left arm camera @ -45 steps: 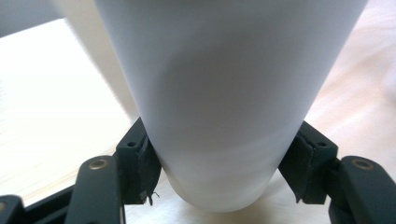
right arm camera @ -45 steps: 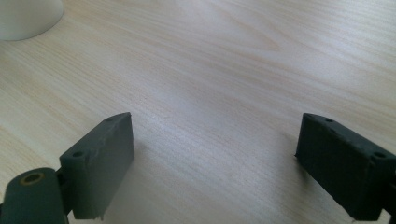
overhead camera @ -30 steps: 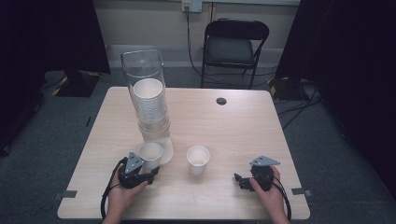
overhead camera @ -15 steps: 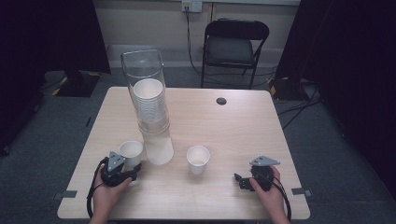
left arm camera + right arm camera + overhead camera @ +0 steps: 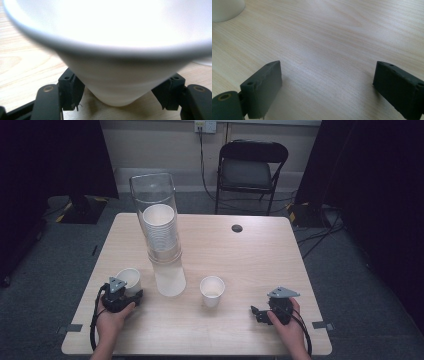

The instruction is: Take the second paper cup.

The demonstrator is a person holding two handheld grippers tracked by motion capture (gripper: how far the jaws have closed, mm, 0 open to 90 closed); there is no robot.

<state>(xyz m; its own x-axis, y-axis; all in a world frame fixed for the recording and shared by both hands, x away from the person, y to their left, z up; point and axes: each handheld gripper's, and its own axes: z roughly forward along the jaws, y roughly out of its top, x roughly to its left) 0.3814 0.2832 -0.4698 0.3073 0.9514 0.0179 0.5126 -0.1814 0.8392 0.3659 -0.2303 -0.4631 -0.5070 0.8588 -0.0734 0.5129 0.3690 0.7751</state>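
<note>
At the near left of the table [image 5: 240,250] my left gripper [image 5: 125,296] has a white paper cup [image 5: 129,279] between its jaws; in the left gripper view the jaws sit against the cup's [image 5: 117,50] lower wall on both sides, pinching it, with its base over the wood. Just to the right of it stands a tall clear cylinder [image 5: 159,232] with a stack of white cups [image 5: 161,227] inside. A second single cup [image 5: 212,290] stands upright on the table near the middle, apart from both grippers. At the near right my right gripper [image 5: 264,314] rests low over the table with its jaws spread wide, bare wood between them in the right gripper view. A black folding chair [image 5: 252,170] stands beyond the far edge.
</note>
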